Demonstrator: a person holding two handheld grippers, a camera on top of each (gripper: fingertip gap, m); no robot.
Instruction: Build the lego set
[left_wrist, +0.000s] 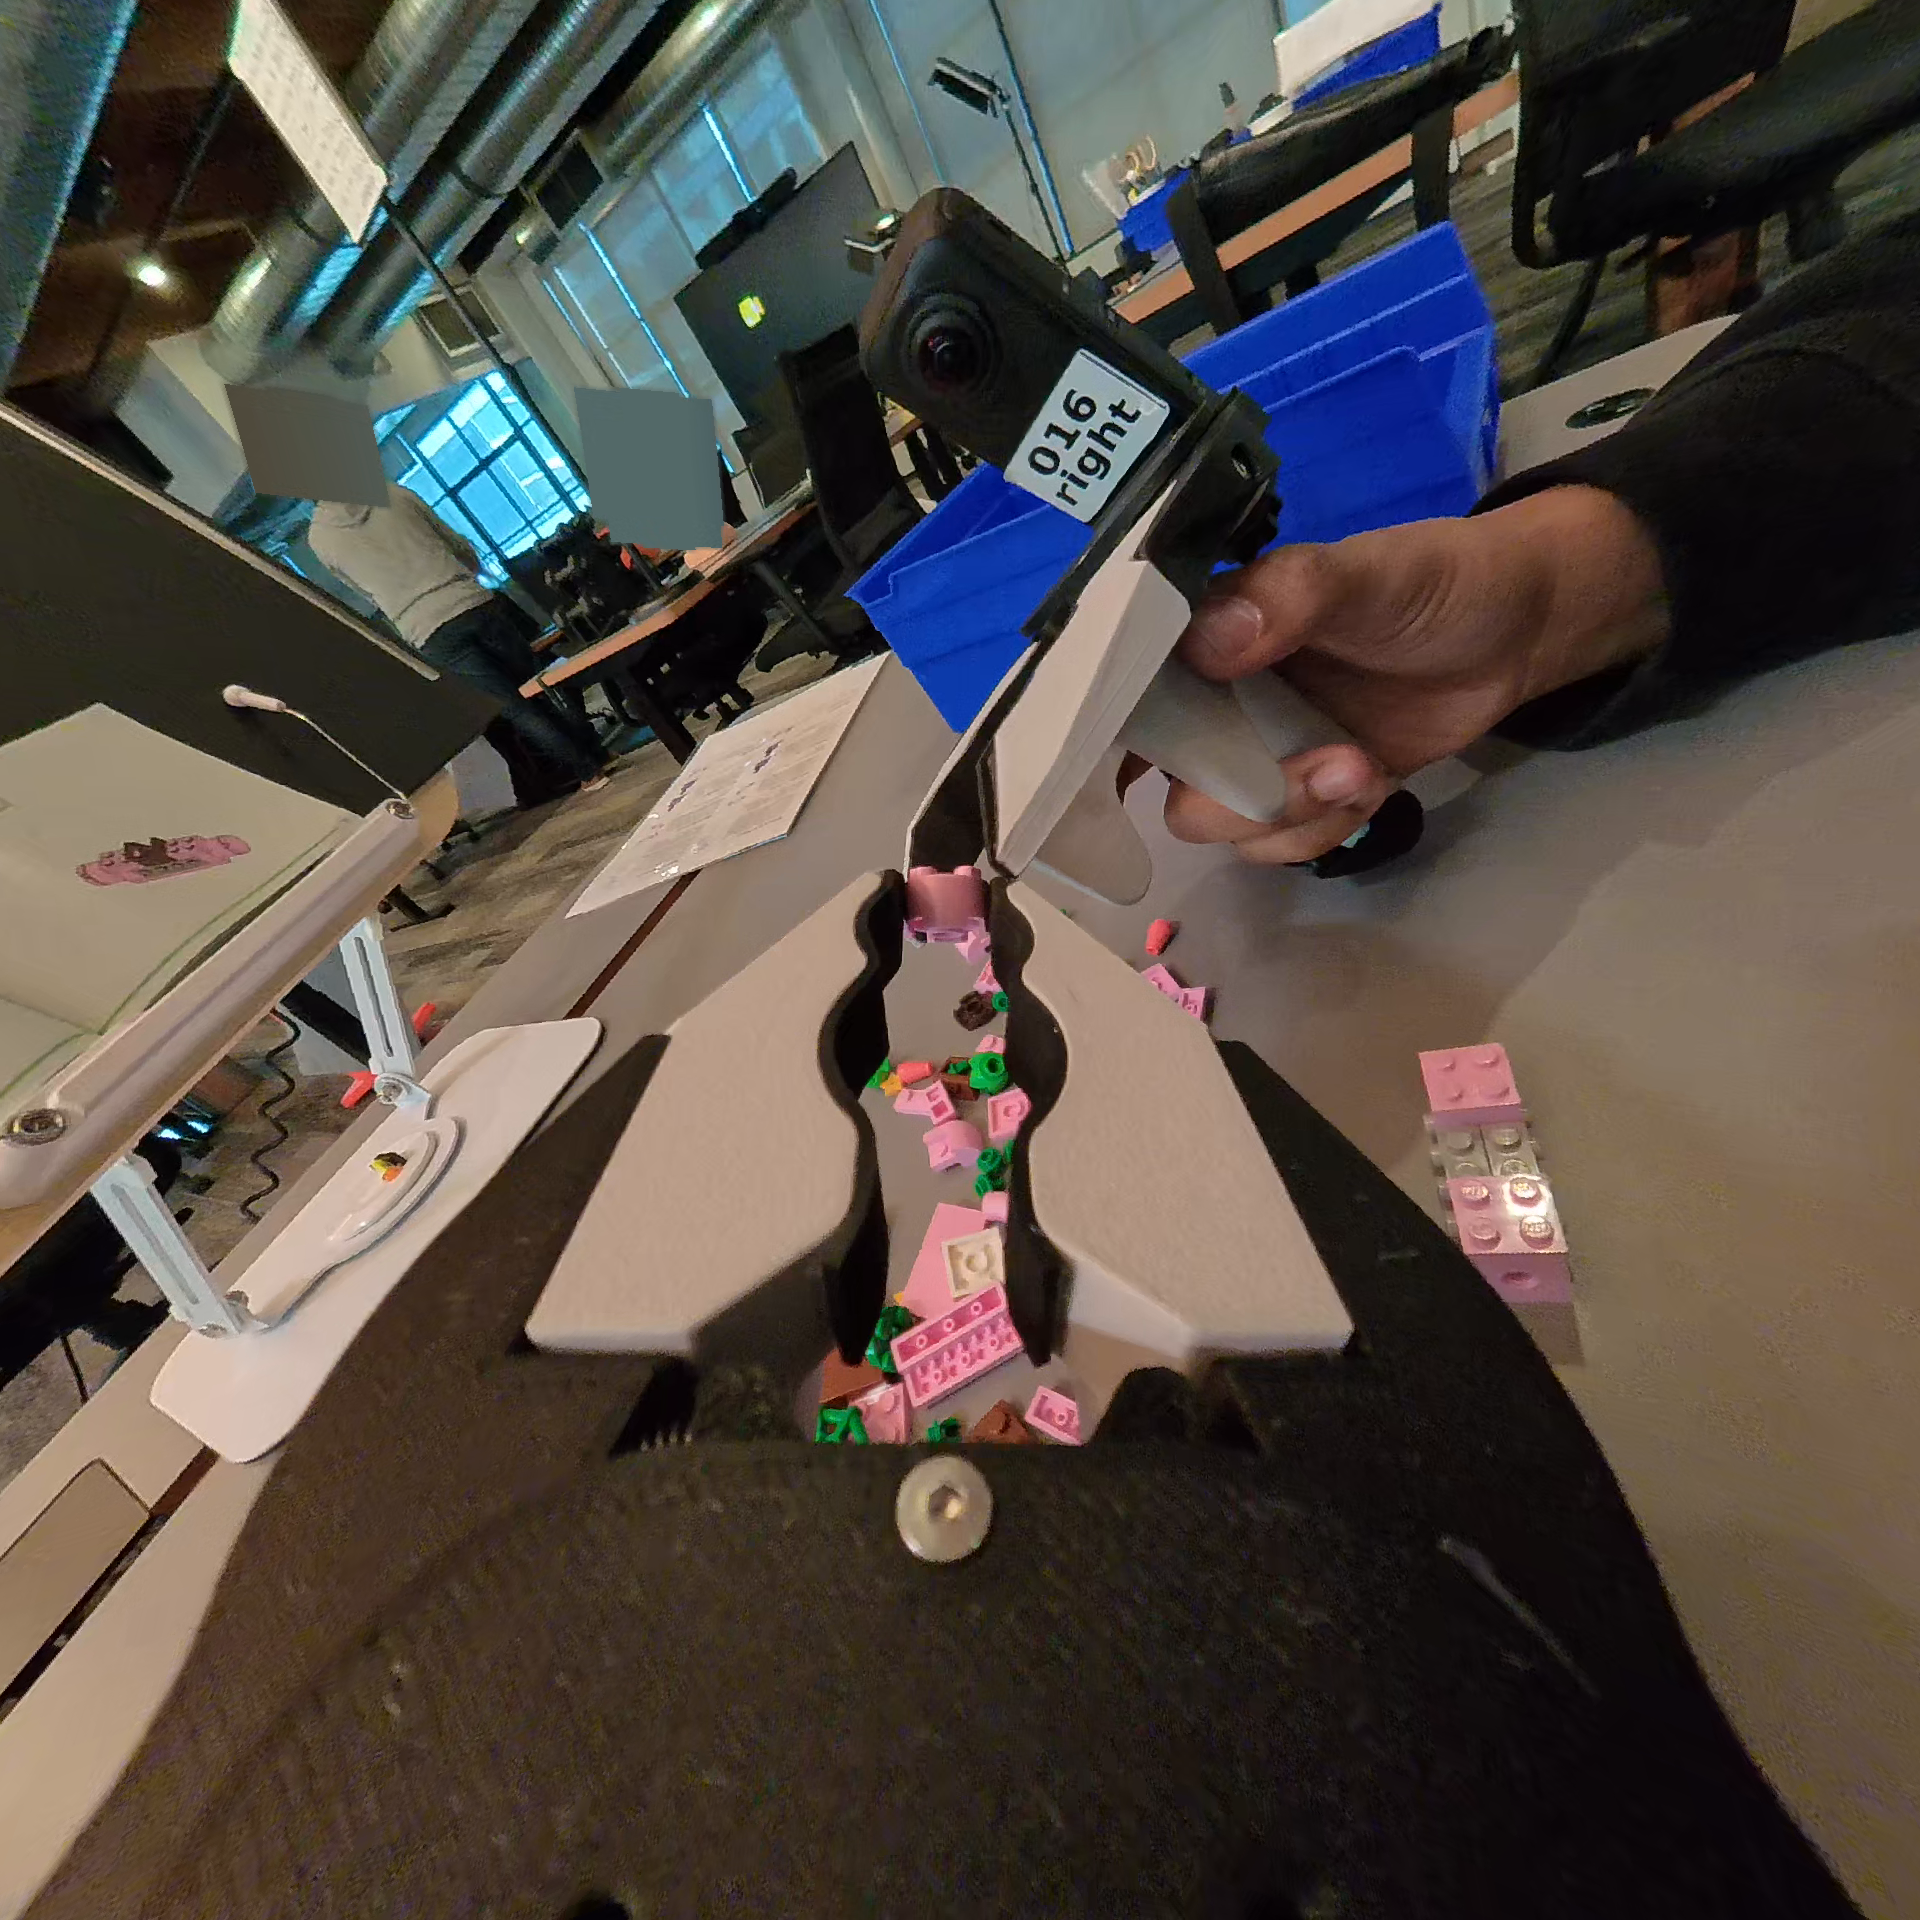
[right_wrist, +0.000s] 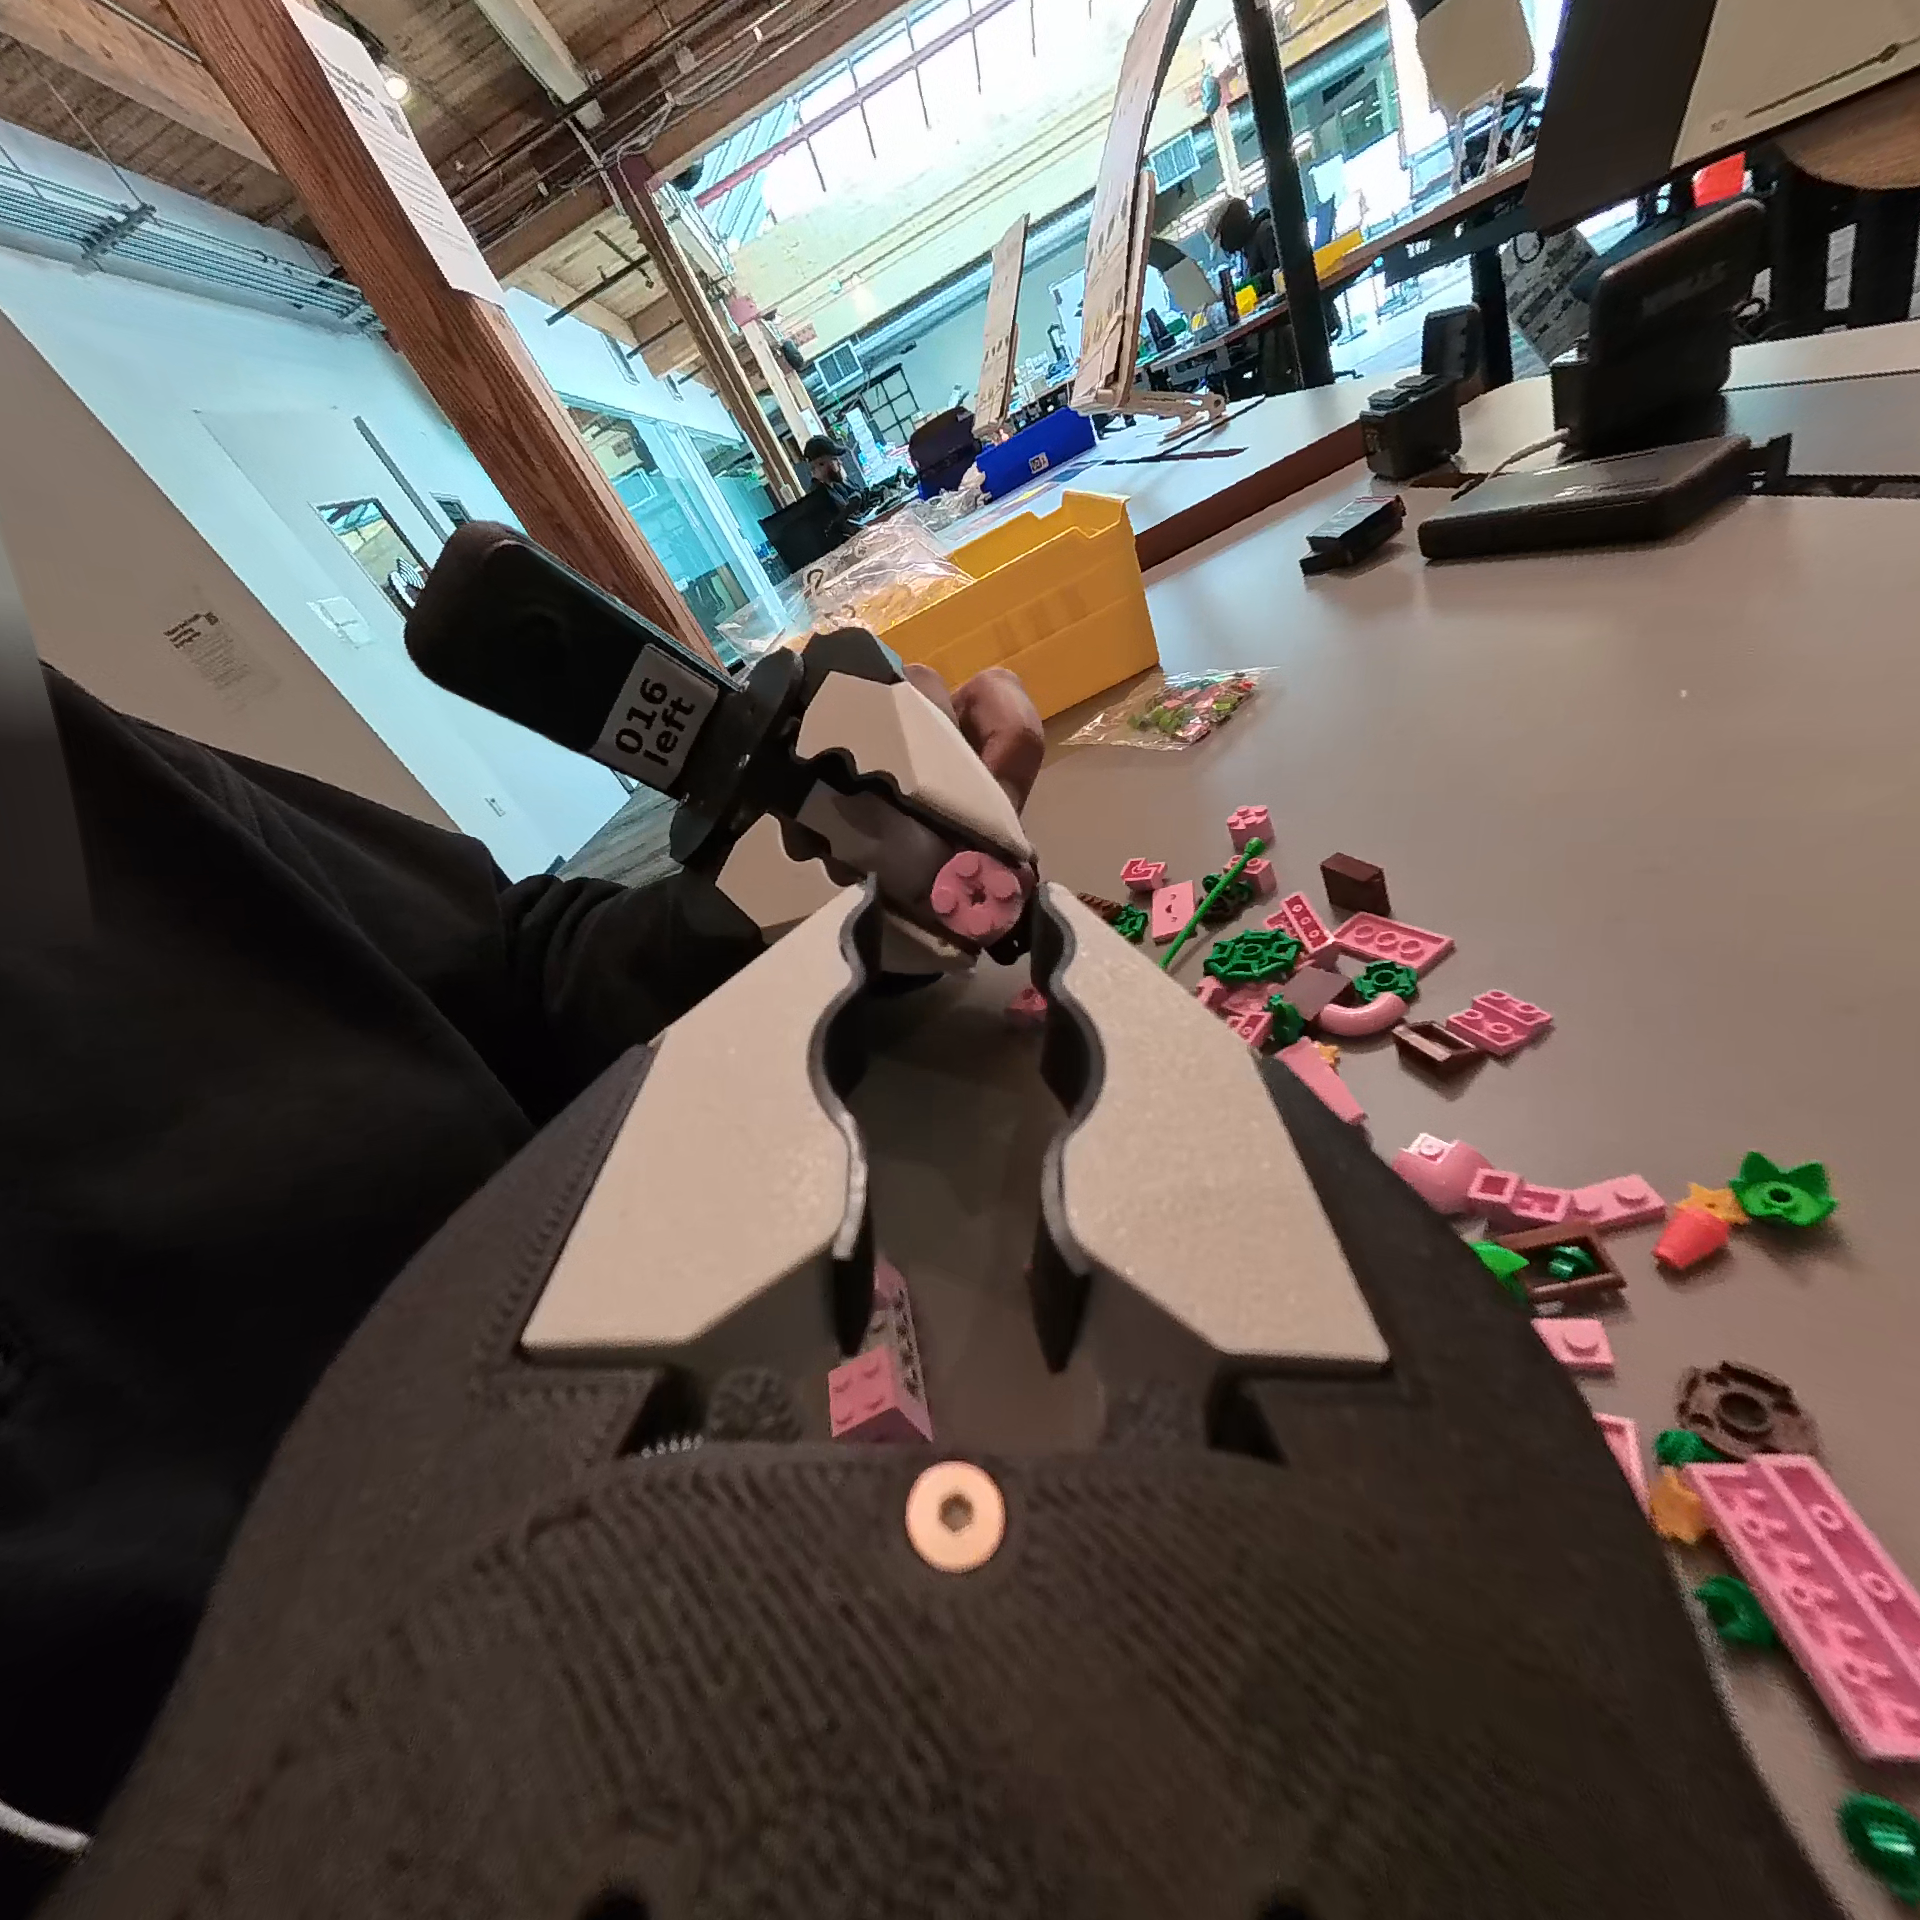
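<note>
My left gripper (left_wrist: 940, 906) is shut on a pink round brick (left_wrist: 943, 896) and holds it above the table. In the right wrist view the left gripper (right_wrist: 971, 914) shows the brick (right_wrist: 977, 896) with its studs facing the camera. My right gripper (right_wrist: 956, 909) is open, its fingertips straddling the brick with a small gap on the left side. In the left wrist view it (left_wrist: 956, 868) comes down from the upper right onto the brick's top. A stack of pink and clear bricks (left_wrist: 1496, 1174) stands on the table; it also shows between the right fingers (right_wrist: 878, 1382).
Loose pink, green and brown pieces (right_wrist: 1351, 966) are strewn over the grey table (right_wrist: 1558, 779); they also lie under the left gripper (left_wrist: 956, 1340). There is a blue bin (left_wrist: 1351, 416), a yellow bin (right_wrist: 1039, 613), a bag of pieces (right_wrist: 1184, 707), an instruction sheet (left_wrist: 748, 790) and a tablet stand (left_wrist: 364, 1195). Less than 4 cm separates the two grippers' tips.
</note>
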